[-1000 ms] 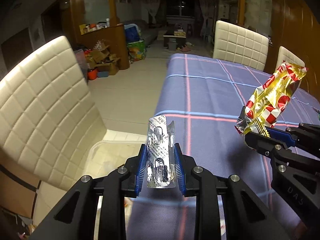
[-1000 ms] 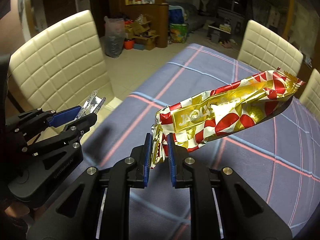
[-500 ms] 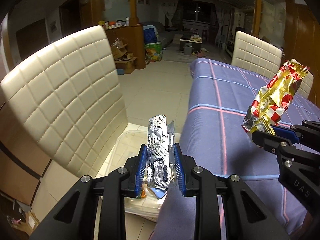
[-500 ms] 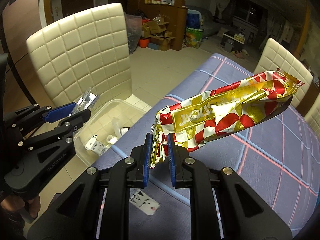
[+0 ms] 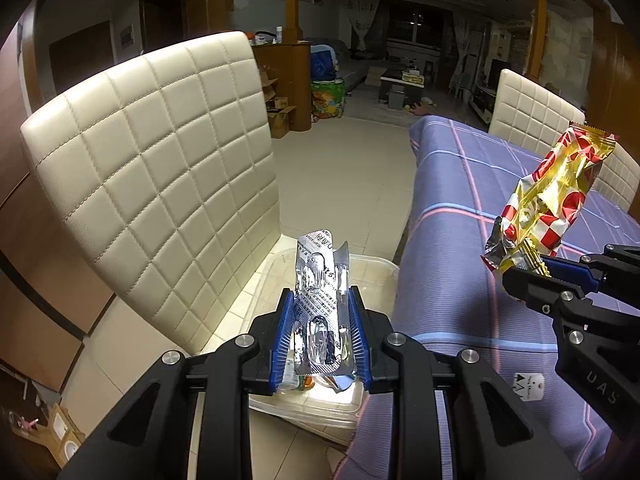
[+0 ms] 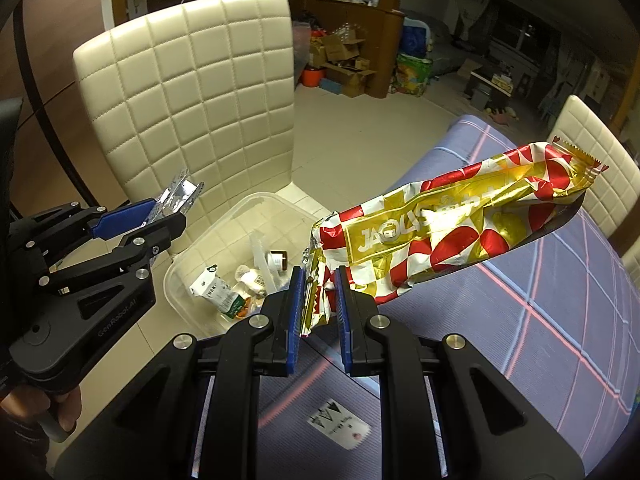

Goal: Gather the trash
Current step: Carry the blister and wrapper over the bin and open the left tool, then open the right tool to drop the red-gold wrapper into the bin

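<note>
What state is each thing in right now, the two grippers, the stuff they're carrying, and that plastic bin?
Left gripper: shut on the blister pack.
Blister pack: upright, pockets look emptied.
Right gripper: shut on the snack wrapper.
Snack wrapper: crumpled, held by one end.
Clear plastic bin: open-topped, on the chair seat, partly filled with trash.

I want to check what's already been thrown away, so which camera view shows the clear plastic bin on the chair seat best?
The right wrist view: it looks down into the clear plastic bin, showing a small bottle and packets inside. In the left wrist view the bin sits mostly behind the left gripper and its silver blister pack, so only rim and wall show.
</note>
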`<action>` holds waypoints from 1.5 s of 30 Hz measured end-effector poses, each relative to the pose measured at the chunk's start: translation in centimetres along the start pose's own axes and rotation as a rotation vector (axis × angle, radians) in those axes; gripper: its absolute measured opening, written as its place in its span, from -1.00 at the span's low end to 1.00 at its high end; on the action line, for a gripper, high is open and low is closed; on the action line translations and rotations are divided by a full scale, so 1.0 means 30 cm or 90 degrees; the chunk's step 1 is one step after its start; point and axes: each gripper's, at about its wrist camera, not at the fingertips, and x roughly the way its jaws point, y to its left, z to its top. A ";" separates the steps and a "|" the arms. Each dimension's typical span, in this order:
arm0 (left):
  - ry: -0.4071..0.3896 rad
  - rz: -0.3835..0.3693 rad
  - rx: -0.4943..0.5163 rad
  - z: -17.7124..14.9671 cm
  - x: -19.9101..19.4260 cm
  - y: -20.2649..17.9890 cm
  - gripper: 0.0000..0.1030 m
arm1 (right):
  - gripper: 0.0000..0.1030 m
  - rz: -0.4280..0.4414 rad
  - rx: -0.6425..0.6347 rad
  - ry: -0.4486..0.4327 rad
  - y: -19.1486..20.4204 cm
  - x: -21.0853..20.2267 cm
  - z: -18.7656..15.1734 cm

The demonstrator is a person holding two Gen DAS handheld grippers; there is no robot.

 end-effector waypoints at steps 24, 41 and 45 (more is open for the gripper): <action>0.050 0.004 -0.044 -0.024 0.170 0.114 -0.30 | -0.67 0.022 -0.028 0.041 0.096 0.191 0.061; 0.064 0.020 -0.077 -0.032 0.226 0.156 0.35 | -0.67 0.030 -0.033 0.051 0.084 0.233 0.064; 0.067 0.028 -0.079 -0.039 0.227 0.168 0.35 | -0.67 0.032 -0.036 0.054 0.092 0.232 0.066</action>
